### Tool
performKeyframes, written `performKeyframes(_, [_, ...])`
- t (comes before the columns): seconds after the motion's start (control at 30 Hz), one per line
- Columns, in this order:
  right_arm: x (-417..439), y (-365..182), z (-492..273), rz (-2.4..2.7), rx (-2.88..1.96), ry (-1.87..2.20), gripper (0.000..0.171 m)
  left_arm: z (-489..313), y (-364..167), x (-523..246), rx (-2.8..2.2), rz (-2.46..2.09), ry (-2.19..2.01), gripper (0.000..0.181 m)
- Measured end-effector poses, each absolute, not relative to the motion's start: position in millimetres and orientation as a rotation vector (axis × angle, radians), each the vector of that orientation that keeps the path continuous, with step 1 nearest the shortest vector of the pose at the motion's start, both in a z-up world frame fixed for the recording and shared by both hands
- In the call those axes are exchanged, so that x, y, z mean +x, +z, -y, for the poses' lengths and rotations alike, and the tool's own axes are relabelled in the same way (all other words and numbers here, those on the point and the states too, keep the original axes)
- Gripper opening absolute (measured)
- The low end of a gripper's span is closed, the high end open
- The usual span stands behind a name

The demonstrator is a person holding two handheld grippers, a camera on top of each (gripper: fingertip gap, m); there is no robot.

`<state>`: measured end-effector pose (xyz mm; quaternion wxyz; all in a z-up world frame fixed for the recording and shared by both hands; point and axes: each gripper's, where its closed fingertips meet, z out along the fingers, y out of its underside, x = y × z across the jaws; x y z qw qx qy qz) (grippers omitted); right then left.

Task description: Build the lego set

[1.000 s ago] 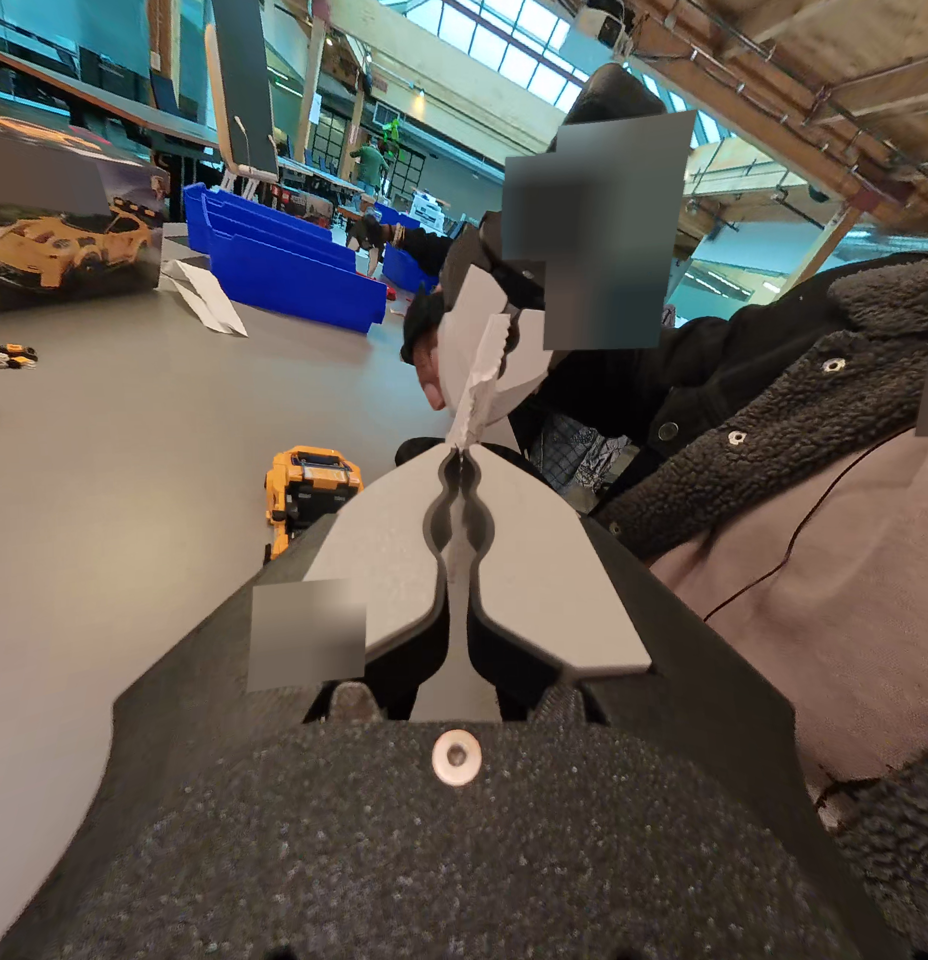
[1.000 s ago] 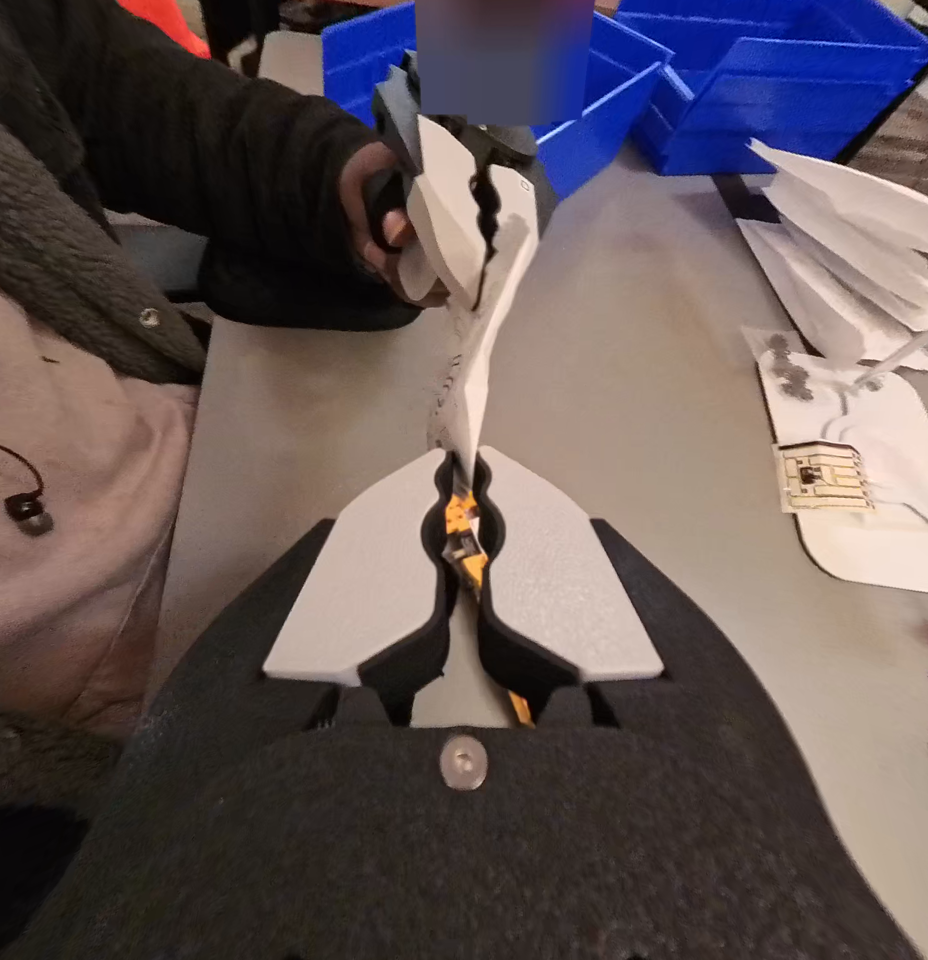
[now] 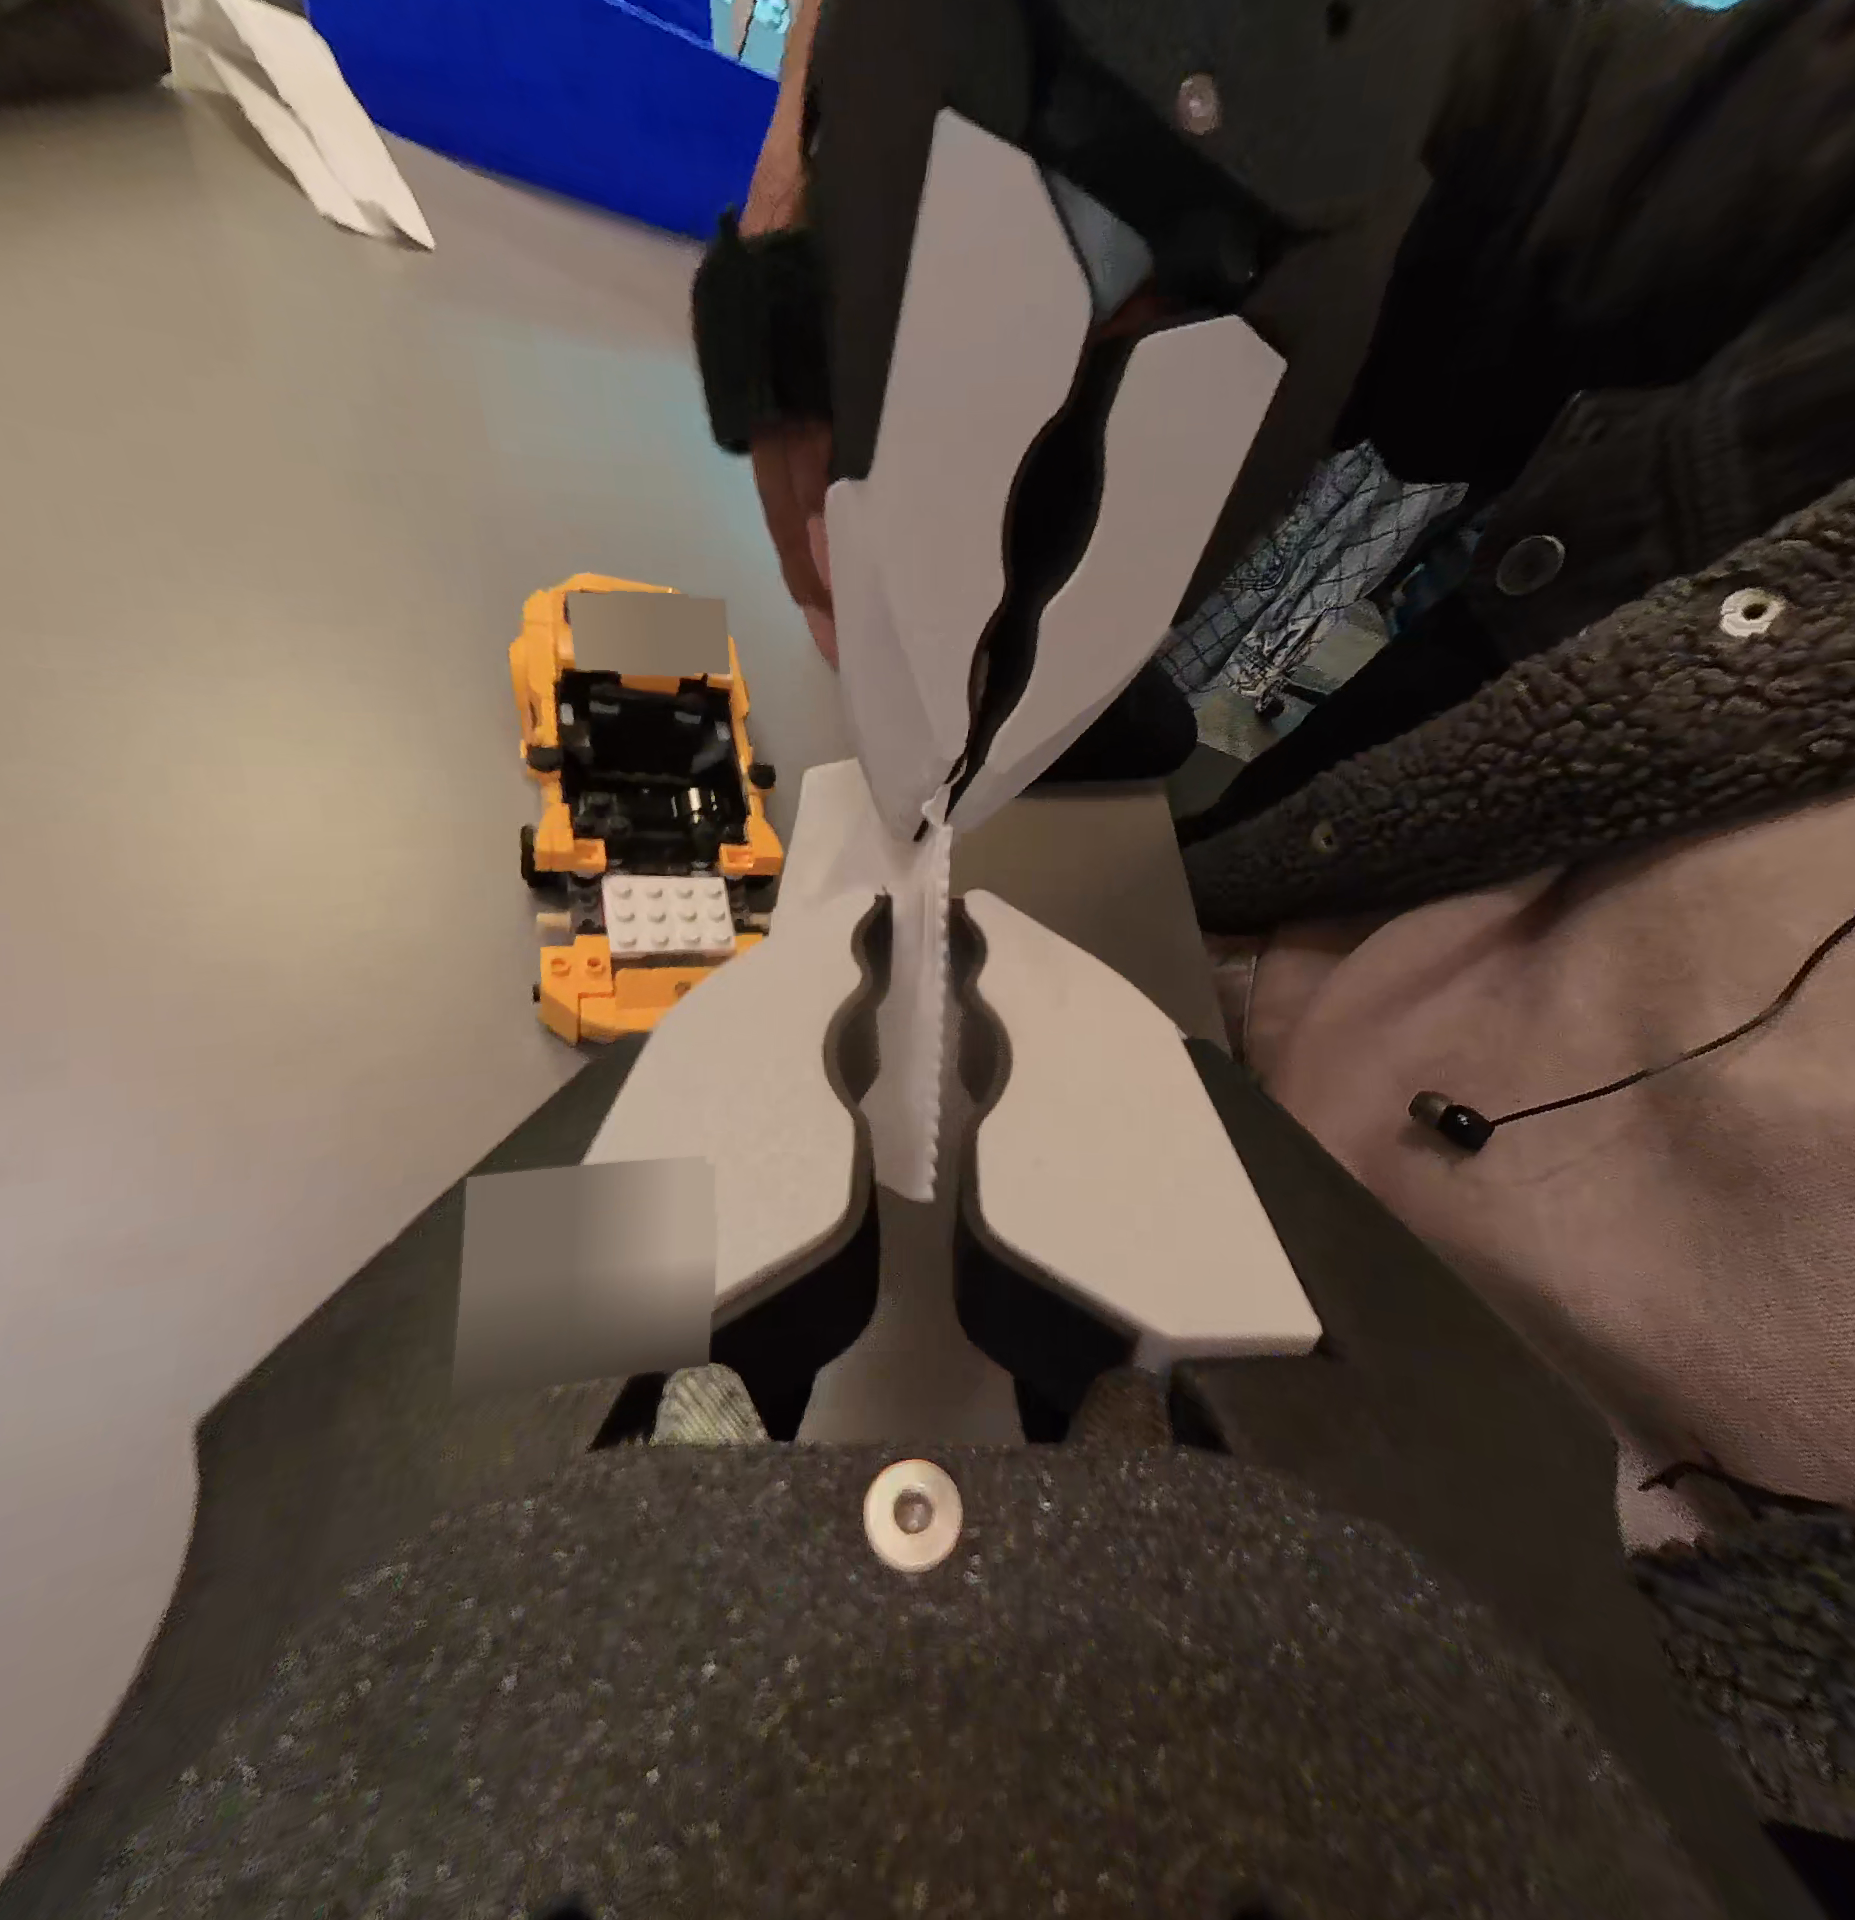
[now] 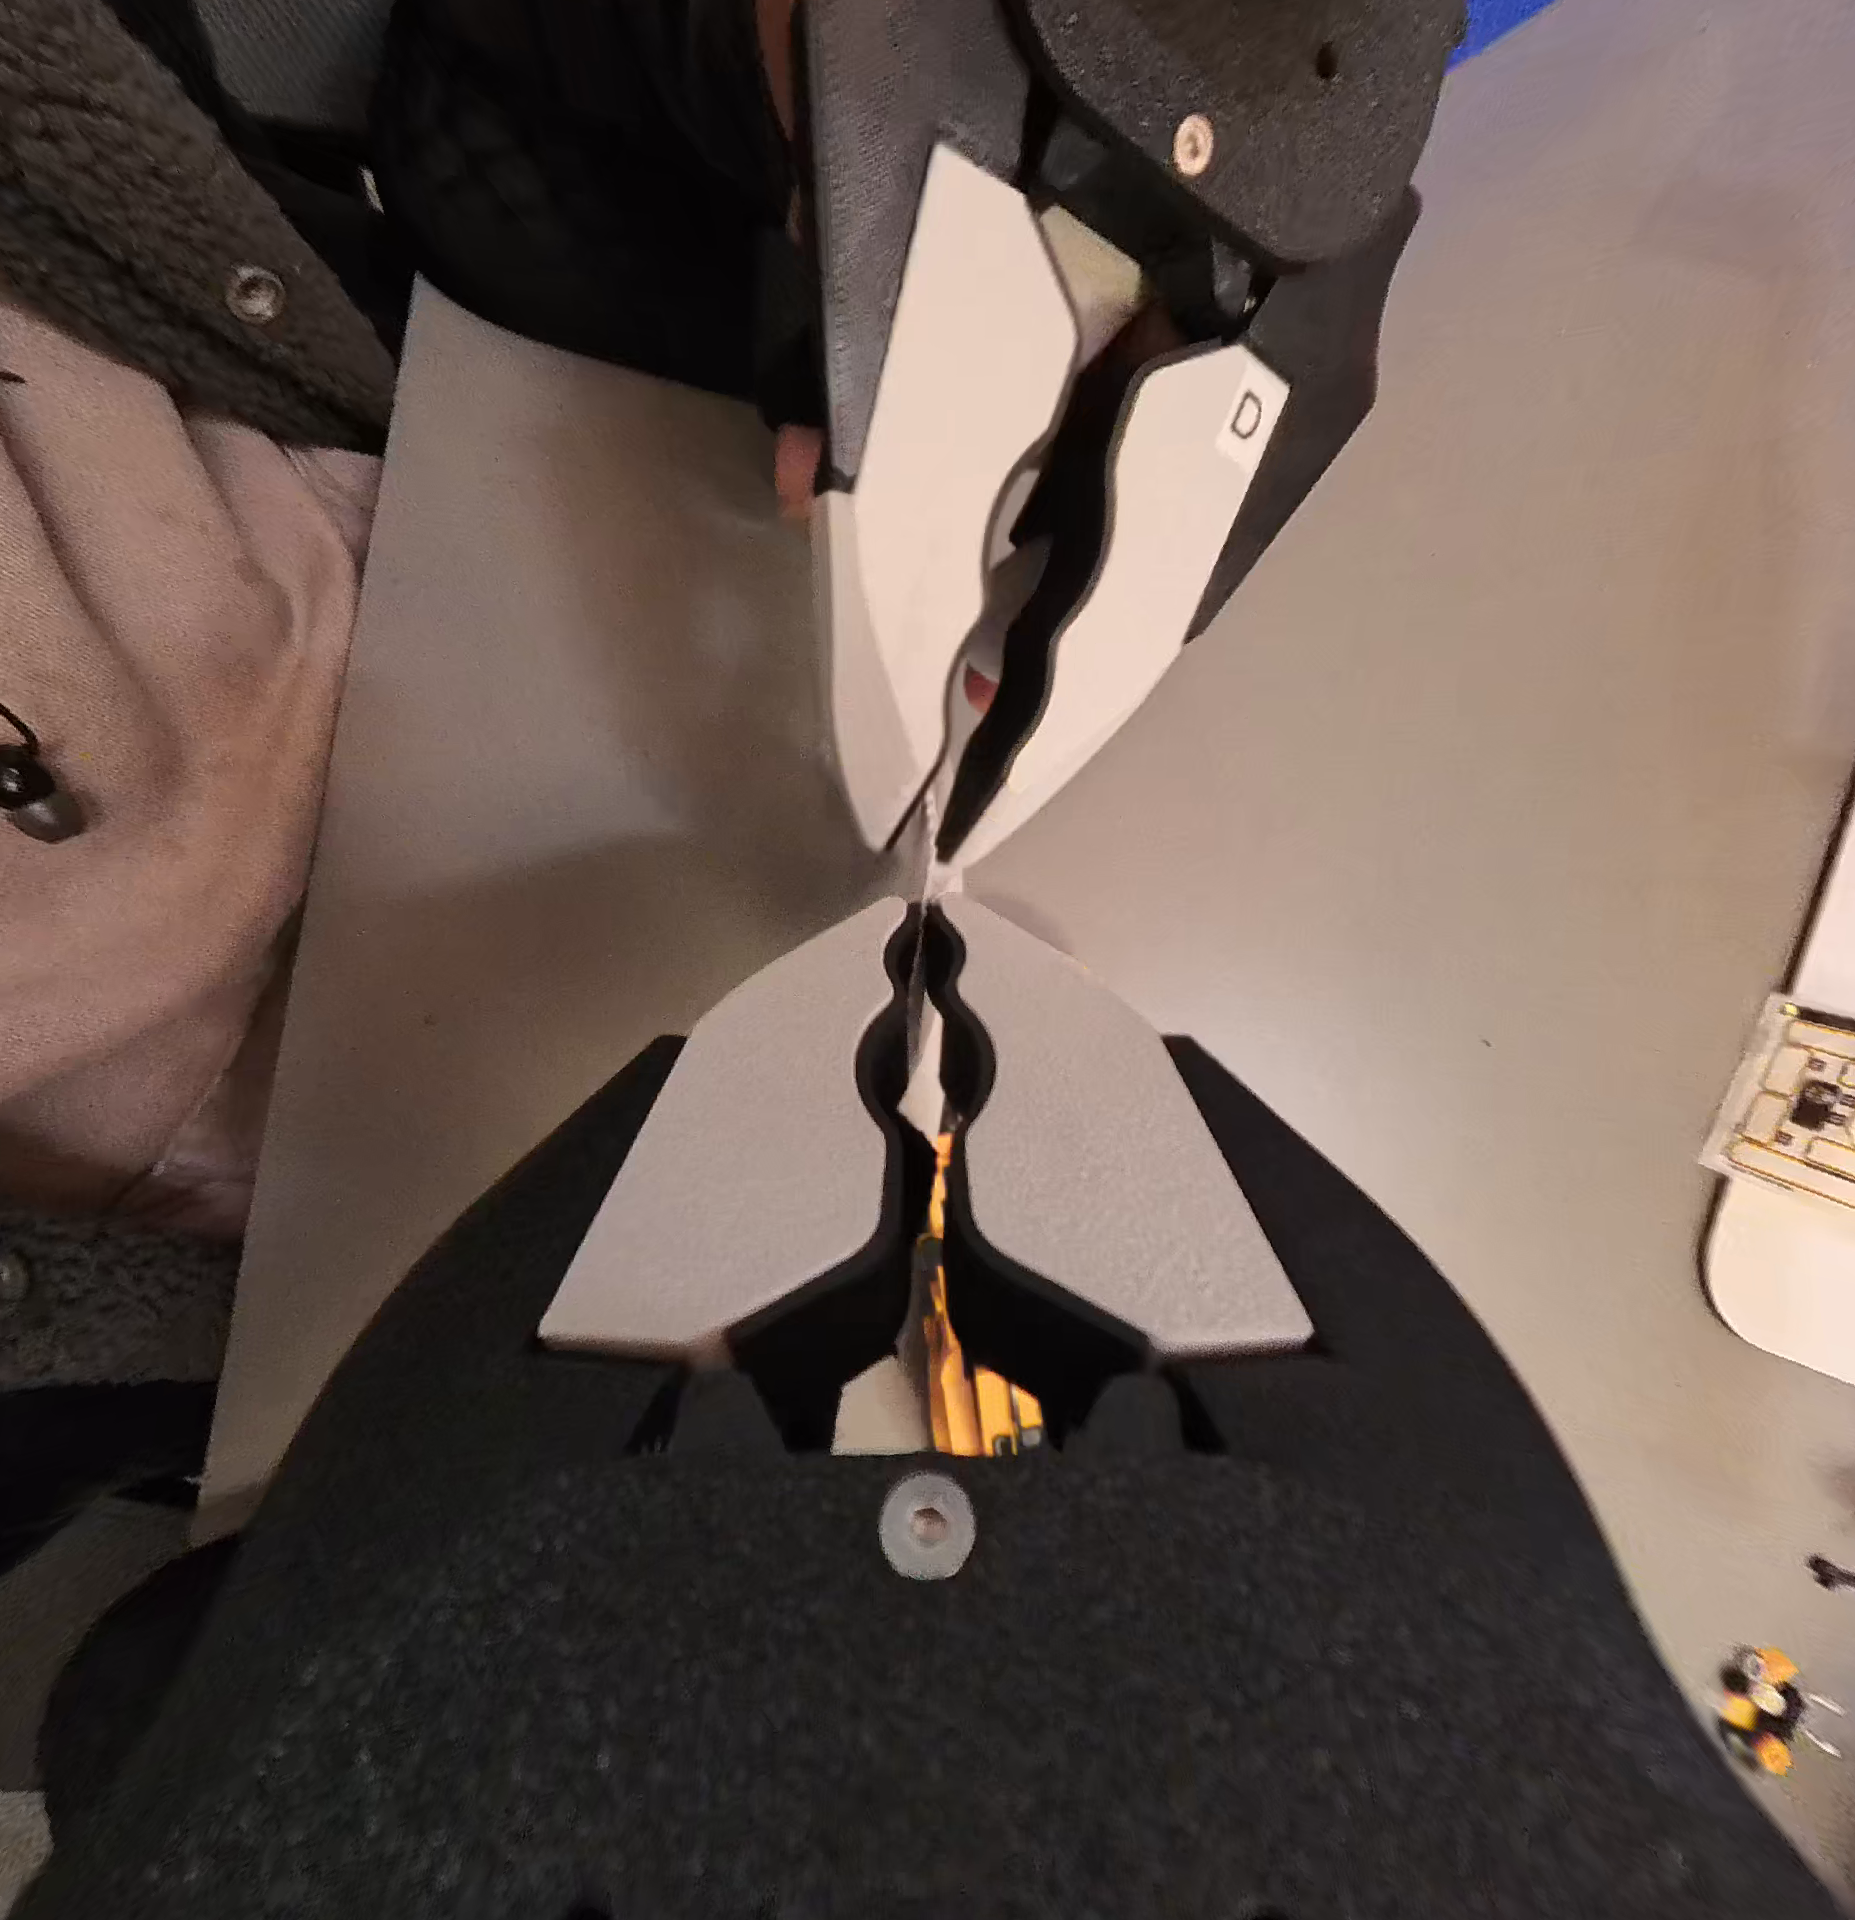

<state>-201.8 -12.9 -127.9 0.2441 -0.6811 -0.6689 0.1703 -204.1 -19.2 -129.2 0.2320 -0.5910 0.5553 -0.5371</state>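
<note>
Both pairs of jaws are clamped on the same white paper bag [image 3: 921, 1039], tip to tip above the table [image 3: 227, 623]. The left gripper [image 3: 918, 904] pinches its serrated edge; the right gripper [image 4: 928, 914] grips the other end, with yellow printing showing between its fingers. The half-built yellow lego car [image 3: 642, 810] sits on the table just left of the left gripper. Loose lego pieces [image 4: 1759, 1709] lie near the right gripper.

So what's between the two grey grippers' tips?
A thin white paper bag, pinched by both the left gripper and the right gripper; both wrist views show it.
</note>
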Motion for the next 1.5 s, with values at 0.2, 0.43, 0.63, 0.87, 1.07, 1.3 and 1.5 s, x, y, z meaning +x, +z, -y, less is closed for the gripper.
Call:
performKeyframes(0.2, [-205.9,-129.7,19.8,1.829,-1.877,0.568,0.000,25.8,-134.2,-201.1,-1.650,-1.591,-1.431,0.001])
performKeyframes(0.43, [-206.7,-137.3,21.3,1.986,-1.777,0.393,0.002,35.4,-150.5,-204.2,-1.821,-1.663,-1.486,0.001])
performKeyframes(0.63, [-215.7,-132.3,25.0,1.990,-1.518,0.188,0.000,36.1,-145.9,-210.0,-1.946,-1.516,-1.899,0.001])
performKeyframes(0.87, [-207.0,-159.1,49.9,2.094,-1.412,0.099,0.000,30.8,-164.3,-213.8,-2.047,-1.484,-1.945,0.001])
performKeyframes(1.07, [-191.2,-152.4,53.5,1.978,-1.524,0.277,0.000,20.0,-170.9,-217.0,-2.071,-1.464,-1.907,0.000])
performKeyframes(1.3, [-174.9,-145.8,61.4,1.809,-1.612,0.431,0.000,16.1,-169.0,-219.0,-2.047,-1.457,-1.903,0.000])
performKeyframes(1.5, [-165.0,-142.1,69.4,1.700,-1.645,0.517,0.000,10.8,-167.8,-221.6,-2.042,-1.439,-1.880,0.001])
